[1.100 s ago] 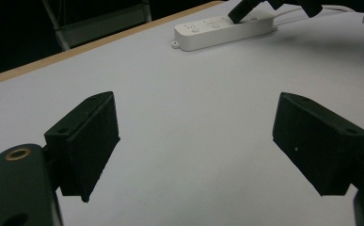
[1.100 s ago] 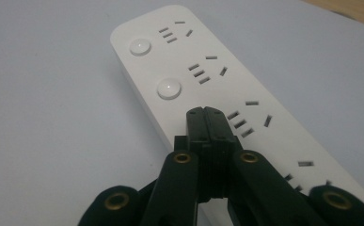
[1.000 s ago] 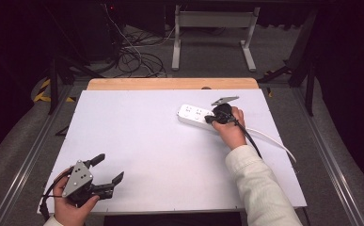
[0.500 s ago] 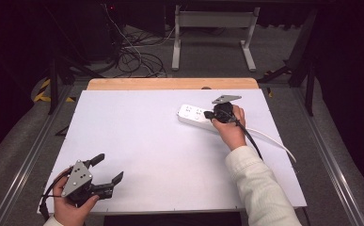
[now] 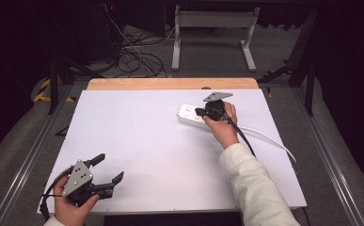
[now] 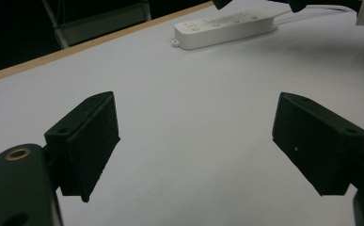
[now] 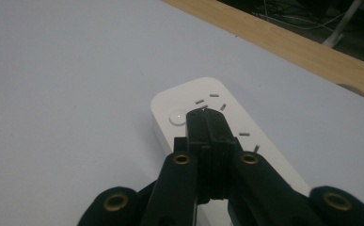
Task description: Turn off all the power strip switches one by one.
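A white power strip (image 5: 192, 116) lies on the table (image 5: 137, 141) toward its far right corner, its cord trailing to the right edge. The right hand-held gripper (image 7: 206, 123), jaws pressed together on nothing, points at the round button (image 7: 176, 117) at the strip's end. Off-centre pressure could slide the light strip instead. The left hand-held gripper (image 6: 193, 146) sits jaws apart at the near left corner.
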`<action>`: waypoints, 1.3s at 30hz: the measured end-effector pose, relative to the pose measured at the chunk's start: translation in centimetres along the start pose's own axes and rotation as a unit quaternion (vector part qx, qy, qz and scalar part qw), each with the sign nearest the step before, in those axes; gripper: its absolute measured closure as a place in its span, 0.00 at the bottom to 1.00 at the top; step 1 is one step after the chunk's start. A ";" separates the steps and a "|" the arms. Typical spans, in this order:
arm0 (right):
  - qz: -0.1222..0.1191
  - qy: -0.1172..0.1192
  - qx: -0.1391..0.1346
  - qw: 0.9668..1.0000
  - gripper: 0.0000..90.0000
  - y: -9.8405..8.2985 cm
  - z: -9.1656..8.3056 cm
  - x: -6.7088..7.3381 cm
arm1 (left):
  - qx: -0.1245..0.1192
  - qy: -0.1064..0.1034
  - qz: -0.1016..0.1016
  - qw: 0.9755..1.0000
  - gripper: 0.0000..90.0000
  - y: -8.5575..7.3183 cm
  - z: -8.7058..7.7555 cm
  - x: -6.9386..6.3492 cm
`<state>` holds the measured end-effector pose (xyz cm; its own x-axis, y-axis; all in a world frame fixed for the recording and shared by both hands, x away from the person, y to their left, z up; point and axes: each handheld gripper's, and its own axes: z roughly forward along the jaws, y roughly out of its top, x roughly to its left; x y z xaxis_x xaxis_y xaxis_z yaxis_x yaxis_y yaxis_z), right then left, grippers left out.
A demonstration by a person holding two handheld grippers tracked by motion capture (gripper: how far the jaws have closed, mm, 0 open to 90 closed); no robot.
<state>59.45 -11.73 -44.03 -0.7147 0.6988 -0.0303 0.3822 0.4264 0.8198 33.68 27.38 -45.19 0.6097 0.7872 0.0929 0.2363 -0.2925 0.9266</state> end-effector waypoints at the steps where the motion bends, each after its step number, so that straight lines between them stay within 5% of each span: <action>1: 0.003 -0.001 0.003 1.000 1.00 0.0 0.3 0.1 | 0.000 0.000 0.001 1.000 0.17 0.0 0.0 0.0; 9: 0.007 -0.014 0.022 1.000 1.00 -0.6 1.8 0.2 | 0.001 -0.002 0.000 1.000 0.17 0.0 0.0 0.1; 23: 0.007 -0.017 0.040 0.999 1.00 -1.0 2.1 0.1 | 0.001 -0.001 0.003 1.000 0.17 0.0 0.0 0.0; 39: 0.036 -0.011 0.047 0.998 1.00 -1.0 2.2 -0.1 | 0.000 -0.001 0.000 1.000 0.17 0.0 0.0 0.0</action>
<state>60.43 -10.95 -46.12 -0.6705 0.7418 0.0125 0.4856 0.4261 0.7633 33.65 27.34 -45.19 0.6114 0.7860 0.0911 0.2362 -0.2912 0.9270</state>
